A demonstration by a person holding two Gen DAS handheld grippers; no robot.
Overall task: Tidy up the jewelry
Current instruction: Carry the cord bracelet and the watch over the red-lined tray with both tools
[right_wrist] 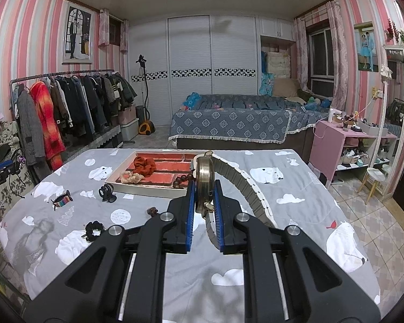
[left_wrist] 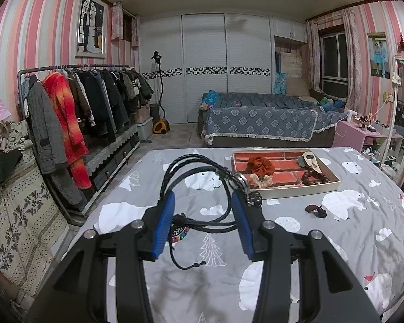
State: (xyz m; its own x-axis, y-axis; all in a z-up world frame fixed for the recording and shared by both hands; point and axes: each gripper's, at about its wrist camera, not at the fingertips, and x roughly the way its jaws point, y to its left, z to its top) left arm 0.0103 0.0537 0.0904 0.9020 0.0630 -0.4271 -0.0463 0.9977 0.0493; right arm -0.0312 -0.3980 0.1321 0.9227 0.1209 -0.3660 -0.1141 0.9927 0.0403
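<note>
My left gripper [left_wrist: 202,196] holds a black braided cord bracelet [left_wrist: 191,160] above the bed; its jaws stand partly apart with the loops pressed between the blue pads, and a metal clasp sits by the right finger. My right gripper [right_wrist: 205,188] is shut on a brass-coloured watch [right_wrist: 204,169], whose link band [right_wrist: 245,185] curves off to the right. Ahead lies a white-rimmed tray [left_wrist: 296,192] [right_wrist: 148,191] with red compartments. It holds a rust scrunchie [right_wrist: 144,165], a beige scrunchie [right_wrist: 132,177] and dark wooden beads [left_wrist: 313,177].
On the grey bear-print bedspread [right_wrist: 282,177] lie a black claw clip [right_wrist: 106,192], a colourful band [right_wrist: 63,199], a small brown clip [right_wrist: 152,211] and a black scrunchie [right_wrist: 94,230]. A clothes rack [left_wrist: 75,102] stands to the left and a pink shelf [right_wrist: 334,145] to the right.
</note>
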